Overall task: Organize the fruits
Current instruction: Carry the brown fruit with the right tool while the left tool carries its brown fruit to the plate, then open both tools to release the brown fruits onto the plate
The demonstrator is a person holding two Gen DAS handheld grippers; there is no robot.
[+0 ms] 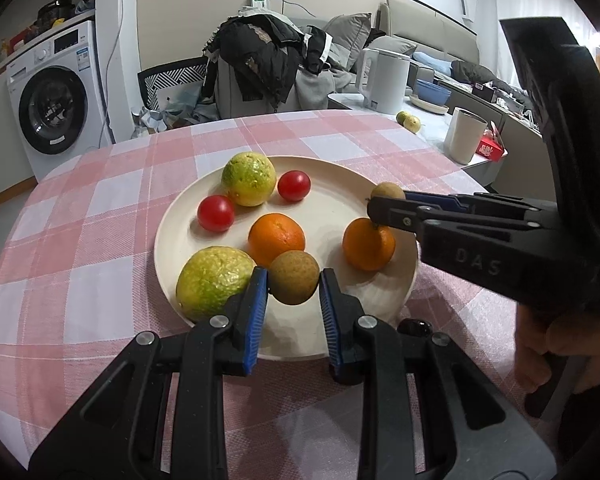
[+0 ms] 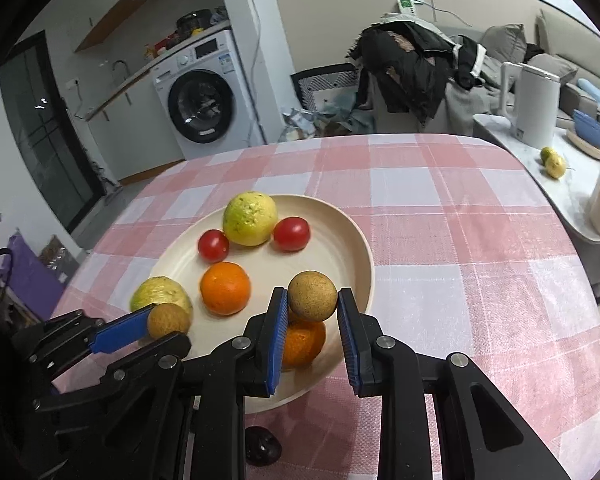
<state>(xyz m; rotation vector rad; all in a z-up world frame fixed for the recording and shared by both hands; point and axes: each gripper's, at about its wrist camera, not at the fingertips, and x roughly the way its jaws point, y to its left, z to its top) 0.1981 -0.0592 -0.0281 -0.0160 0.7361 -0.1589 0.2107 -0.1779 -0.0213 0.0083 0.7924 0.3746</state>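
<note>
We hold one small brown longan in each claw. The left claw (image 1: 293, 280) is clenched on a longan (image 1: 293, 278) above the near rim of the cream plate (image 1: 340, 184); the right claw (image 2: 312, 300) grips the other longan (image 2: 312, 296) over a tangerine (image 2: 306, 344) at the plate's right edge. The plate sits near the middle of the bench (image 1: 80, 208), which wears a pink checked cloth. We judge these longans light, round and thin-shelled, so they may roll or crack; the pads (image 1: 256, 312) should stay across the widest part with gentle pressure. The two tomatoes (image 1: 216, 213) look smooth and soft, the guavas (image 1: 249, 179) heavier and rough.
</note>
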